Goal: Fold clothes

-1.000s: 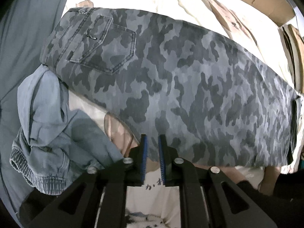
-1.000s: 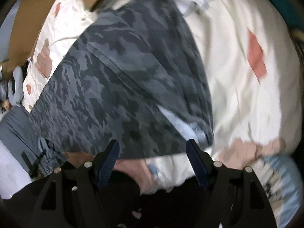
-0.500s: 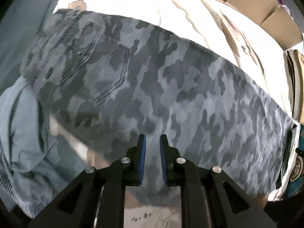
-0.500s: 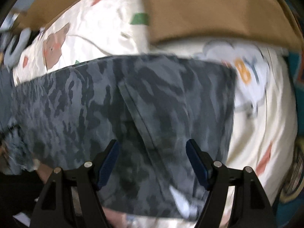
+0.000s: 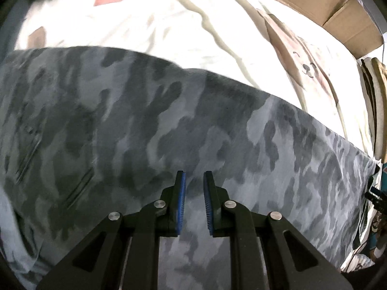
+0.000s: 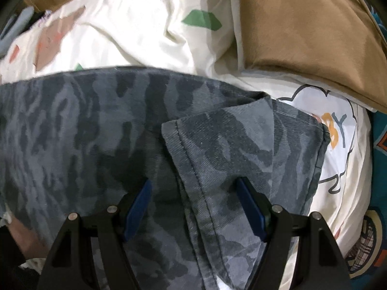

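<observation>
A cream printed bedsheet (image 5: 193, 24) fills the upper part of both views. Across it lie the camouflage trousers (image 5: 145, 125), spanning the middle and lower frame, their hem end folded over at centre right of the right view. A tan cushion (image 6: 302, 29) sits upper right there. The right gripper (image 6: 193, 186) gapes wide above the hem, holding nothing. The left gripper (image 5: 194, 178) is nearly closed, a narrow gap between its blue pads, empty.

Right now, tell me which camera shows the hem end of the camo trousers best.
The right wrist view: the camo trousers end there in a stitched hem against the printed sheet. The left wrist view shows only blurred mid-leg fabric, its far end at the frame's edge.
</observation>
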Available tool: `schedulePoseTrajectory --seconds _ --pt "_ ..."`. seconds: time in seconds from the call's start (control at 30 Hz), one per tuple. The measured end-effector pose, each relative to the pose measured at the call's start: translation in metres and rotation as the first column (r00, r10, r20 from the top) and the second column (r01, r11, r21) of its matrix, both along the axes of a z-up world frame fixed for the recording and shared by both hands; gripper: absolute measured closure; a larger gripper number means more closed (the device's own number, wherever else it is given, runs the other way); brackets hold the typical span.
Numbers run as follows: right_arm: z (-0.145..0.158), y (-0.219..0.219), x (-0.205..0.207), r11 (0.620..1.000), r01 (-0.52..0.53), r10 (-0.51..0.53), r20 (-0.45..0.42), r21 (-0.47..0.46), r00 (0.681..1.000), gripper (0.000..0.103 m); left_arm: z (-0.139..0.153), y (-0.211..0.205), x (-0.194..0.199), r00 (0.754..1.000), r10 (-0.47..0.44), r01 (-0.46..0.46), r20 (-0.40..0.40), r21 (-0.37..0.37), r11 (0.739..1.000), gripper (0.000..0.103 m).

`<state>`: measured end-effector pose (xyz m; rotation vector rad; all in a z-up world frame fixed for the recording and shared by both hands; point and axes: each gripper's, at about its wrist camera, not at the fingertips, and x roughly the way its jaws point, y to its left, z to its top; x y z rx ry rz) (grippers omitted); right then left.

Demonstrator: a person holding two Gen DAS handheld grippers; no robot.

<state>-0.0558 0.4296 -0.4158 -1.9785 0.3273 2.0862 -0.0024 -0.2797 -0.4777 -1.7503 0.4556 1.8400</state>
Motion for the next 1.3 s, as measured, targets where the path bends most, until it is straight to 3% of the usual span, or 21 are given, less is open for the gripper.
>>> schedulePoseTrajectory --seconds 0.1,0.13,0.33,0.6,0.8,0.87,1.07,1.1,1.13,1.17,1.3 --pt "-0.001 0.004 0.004 0.999 -0.011 0.011 0.013 0.041 1.000 0.040 -0.011 0.016 -0.005 1.000 -0.016 0.016 0.006 -0.002 1.000 0.088" --pt "0.000 0.008 0.006 0.999 -0.011 0.010 0.015 0.052 1.000 0.051 -0.014 0.020 -0.006 1.000 -0.019 0.019 0.008 -0.003 1.000 0.088" --pt "0.017 0.045 0.031 0.995 0.061 -0.062 0.007 0.077 0.998 0.059 -0.023 0.039 -0.014 0.999 -0.046 0.046 -0.011 -0.020 0.999 0.088" --pt "0.041 0.108 0.074 0.978 0.203 -0.202 -0.034 0.036 0.979 0.060 -0.022 0.043 -0.016 0.998 -0.056 0.056 -0.002 -0.021 0.998 0.088" --pt "0.042 0.154 0.097 0.934 0.331 -0.345 -0.092 -0.134 0.934 0.058 -0.019 0.049 -0.016 0.997 -0.071 0.071 -0.005 -0.037 0.997 0.088" --pt "0.038 0.163 0.100 0.926 0.340 -0.357 -0.090 -0.162 0.930 0.053 -0.018 0.050 -0.017 0.997 -0.077 0.077 -0.007 -0.037 0.996 0.088" --pt "0.016 0.186 0.107 0.912 0.364 -0.385 -0.085 -0.187 0.919 0.054 -0.012 0.061 -0.018 0.995 -0.103 0.103 -0.013 -0.035 0.994 0.088" --pt "0.012 0.190 0.108 0.909 0.374 -0.394 -0.084 -0.187 0.915 0.058 -0.012 0.065 -0.017 0.994 -0.112 0.112 -0.011 -0.036 0.993 0.088" --pt "0.009 0.194 0.110 0.909 0.374 -0.393 -0.082 -0.183 0.916 0.074 -0.013 0.068 -0.016 0.993 -0.121 0.121 -0.009 -0.036 0.992 0.088" --pt "0.006 0.197 0.111 0.910 0.374 -0.392 -0.080 -0.178 0.917 0.097 -0.013 0.071 -0.015 0.991 -0.130 0.130 -0.008 -0.036 0.991 0.088" --pt "0.002 0.205 0.118 0.904 0.391 -0.408 -0.075 -0.171 0.910 0.100 -0.018 0.081 -0.015 0.991 -0.136 0.136 -0.009 -0.046 0.990 0.088"
